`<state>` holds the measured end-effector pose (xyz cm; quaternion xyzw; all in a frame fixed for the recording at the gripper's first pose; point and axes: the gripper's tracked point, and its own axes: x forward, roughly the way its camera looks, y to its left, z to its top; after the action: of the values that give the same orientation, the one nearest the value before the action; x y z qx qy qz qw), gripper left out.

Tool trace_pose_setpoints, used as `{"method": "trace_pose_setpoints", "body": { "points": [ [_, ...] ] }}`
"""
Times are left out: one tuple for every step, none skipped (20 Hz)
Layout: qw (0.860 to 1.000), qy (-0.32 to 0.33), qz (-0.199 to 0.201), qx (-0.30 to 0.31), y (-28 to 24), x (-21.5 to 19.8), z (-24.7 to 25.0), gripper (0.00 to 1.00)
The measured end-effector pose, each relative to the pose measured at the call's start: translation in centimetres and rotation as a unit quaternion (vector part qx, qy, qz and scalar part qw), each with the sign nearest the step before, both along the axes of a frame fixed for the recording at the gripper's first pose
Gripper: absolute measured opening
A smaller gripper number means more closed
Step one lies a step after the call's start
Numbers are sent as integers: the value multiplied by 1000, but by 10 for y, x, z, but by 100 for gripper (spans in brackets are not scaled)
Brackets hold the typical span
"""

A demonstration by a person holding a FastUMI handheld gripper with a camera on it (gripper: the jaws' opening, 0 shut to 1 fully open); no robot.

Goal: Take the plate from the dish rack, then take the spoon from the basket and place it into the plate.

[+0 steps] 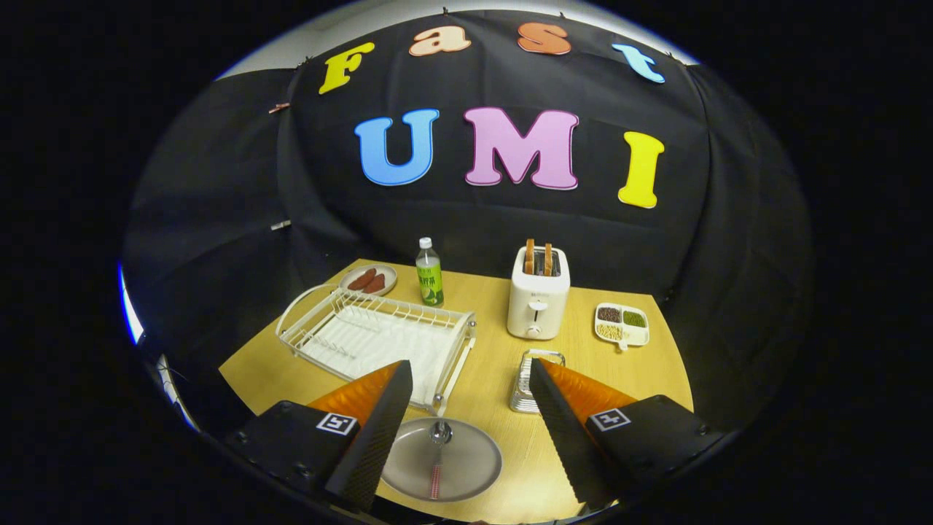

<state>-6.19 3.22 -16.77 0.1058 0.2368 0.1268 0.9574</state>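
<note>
Gripper [466, 408]: one unit, two black-faced fingers [379, 430] with orange backs, spread wide apart, nothing clamped between them, angled downward.

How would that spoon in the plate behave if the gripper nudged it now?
The spoon lies in the smooth grey plate between the open gripper fingers, so it would probably slide easily. Its thin handle looks stiff, not floppy. The rounded bowl could let it pivot or rock rather than move straight.

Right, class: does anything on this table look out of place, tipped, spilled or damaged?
Nothing stands out. The spoon lies in the plate between the open gripper fingers; dish rack, bottle and toaster stand upright, nothing spilled.
</note>
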Motion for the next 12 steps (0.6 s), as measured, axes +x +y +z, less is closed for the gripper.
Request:
{"method": "trace_pose_setpoints", "body": {
  "points": [
    [1000, -13, -2, 3, -2, 4, 13, 99],
    [1000, -27, -5, 4, -5, 8, 25, 99],
    [999, -42, -9, 4, -9, 10, 37, 99],
    [998, -58, -14, 4, -14, 13, 49, 99],
    [997, -69, -20, 2, -19, 15, 56, 99],
    [997, -77, -26, 2, -23, 16, 63, 99],
    [996, -85, -31, 2, -26, 17, 70, 99],
    [995, -94, -35, 0, -31, 18, 78, 99],
    [994, -102, -39, -5, -35, 19, 84, 99],
    [993, -109, -44, -10, -41, 20, 89, 99],
    [992, -116, -46, -14, -43, 19, 94, 99],
    [991, -124, -48, -19, -45, 19, 99, 99]
  ]
}}
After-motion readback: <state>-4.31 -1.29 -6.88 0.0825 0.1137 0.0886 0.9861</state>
